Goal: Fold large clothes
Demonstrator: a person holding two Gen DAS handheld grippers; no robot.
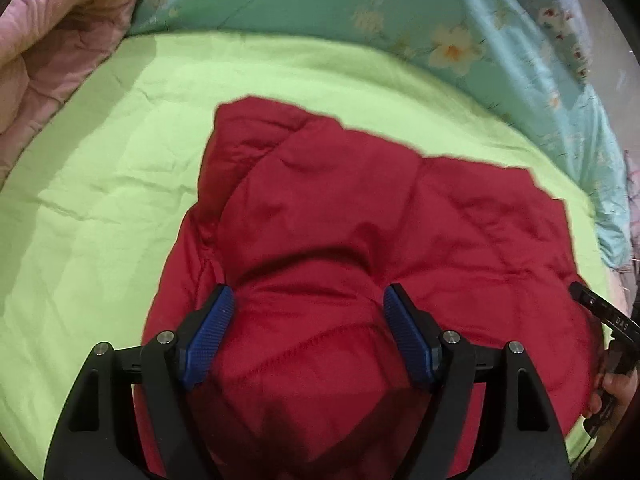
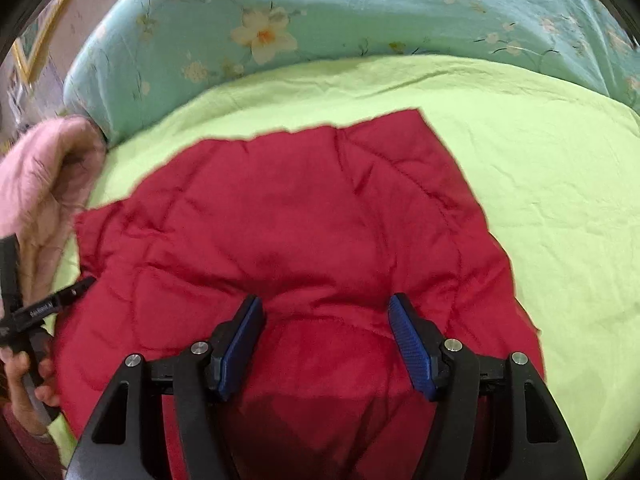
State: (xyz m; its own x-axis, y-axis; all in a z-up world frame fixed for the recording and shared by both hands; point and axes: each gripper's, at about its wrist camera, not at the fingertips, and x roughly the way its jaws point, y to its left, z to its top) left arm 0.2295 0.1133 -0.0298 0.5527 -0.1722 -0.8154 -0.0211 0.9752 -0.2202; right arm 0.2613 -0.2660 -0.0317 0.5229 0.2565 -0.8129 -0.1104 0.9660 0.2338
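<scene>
On a lime-green bed sheet [image 1: 100,200], smooth cotton with fine creases, the left wrist view shows a red quilted jacket [image 1: 360,216] lying folded in a puffy, roughly square bundle, its stitched seams crossing the padding in soft ridges. The left gripper [image 1: 308,304] stands over the near part of the jacket, its black arms ending in ribbed blue pads [image 1: 210,336] held well apart, with a bulge of the red padding filling the space between them; whether the pads press on the cloth cannot be told. A pink padded quilt [image 1: 52,40] is bunched at the upper left, and a satiny teal floral cover [image 1: 360,8] curves along the far edge of the sheet. In the right wrist view the same jacket [image 2: 280,220] spreads wide and flat with one far corner squared off against the sheet [image 2: 540,180]. The right gripper [image 2: 324,316] likewise has its jaws spread around a hump of red fabric, grip unclear. At the left edge a hand [image 2: 28,376] holds the other tool's black handle.
</scene>
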